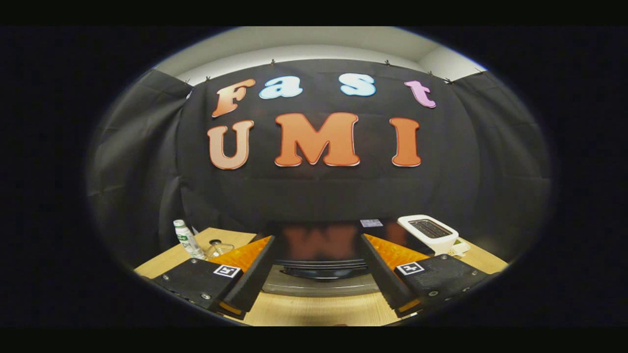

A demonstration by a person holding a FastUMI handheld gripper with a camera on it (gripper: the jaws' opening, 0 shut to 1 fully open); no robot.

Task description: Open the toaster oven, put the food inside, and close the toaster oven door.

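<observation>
Writing: the small bottle (188,239) left of the fingers carries a green and white label, too small and too blurred to make out. A pale sticker (371,223) sits on top of the toaster oven (319,255), its print unresolved. Each finger block bears a square black-and-white marker (227,270), a coded pattern rather than text.

Hidden or unclear: the toaster oven stands on the wooden table (314,309) directly ahead of the fingers and shows between them; both of its sides are covered by the fingers. Its dark glass front reflects an orange blur. A dark handle bar runs across the lower front, above a curved silver band. The door looks closed, though the reflection makes this hard to confirm. No food can be identified. A clear glass object (218,248) beside the bottle is partly blocked by the left finger, shape uncertain. A white slot toaster (428,233) stands to the right of the oven, base cut off by the right finger.

Tool: gripper (314,289) spread wide, fingers well apart, holding nothing and touching nothing. Fingertips hang above the table, just short of the oven front.
</observation>
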